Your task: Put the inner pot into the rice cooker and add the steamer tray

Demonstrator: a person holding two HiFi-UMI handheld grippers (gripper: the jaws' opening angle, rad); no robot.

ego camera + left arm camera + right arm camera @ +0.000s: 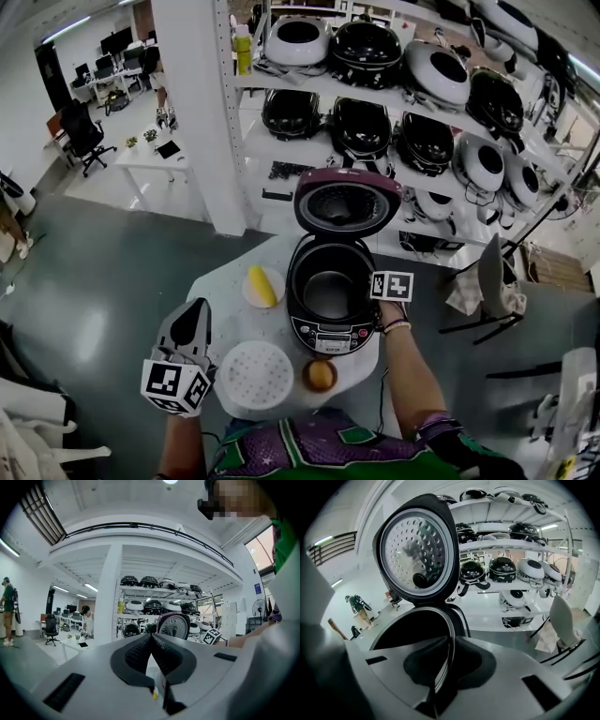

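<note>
Inner pot point(328, 292) sits inside the rice cooker point(330, 333). Right gripper point(380, 286) is at the cooker's right rim, jaws opening with the pot's rim between them, probably releasing it. Steamer tray point(255, 377) lies front-left of the cooker. Left gripper point(192, 319), closed and empty, waits further front-left of the cooker, likely for the tray.

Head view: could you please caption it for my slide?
Inner pot inside the open rice cooker; steamer tray lies on the table.
</note>
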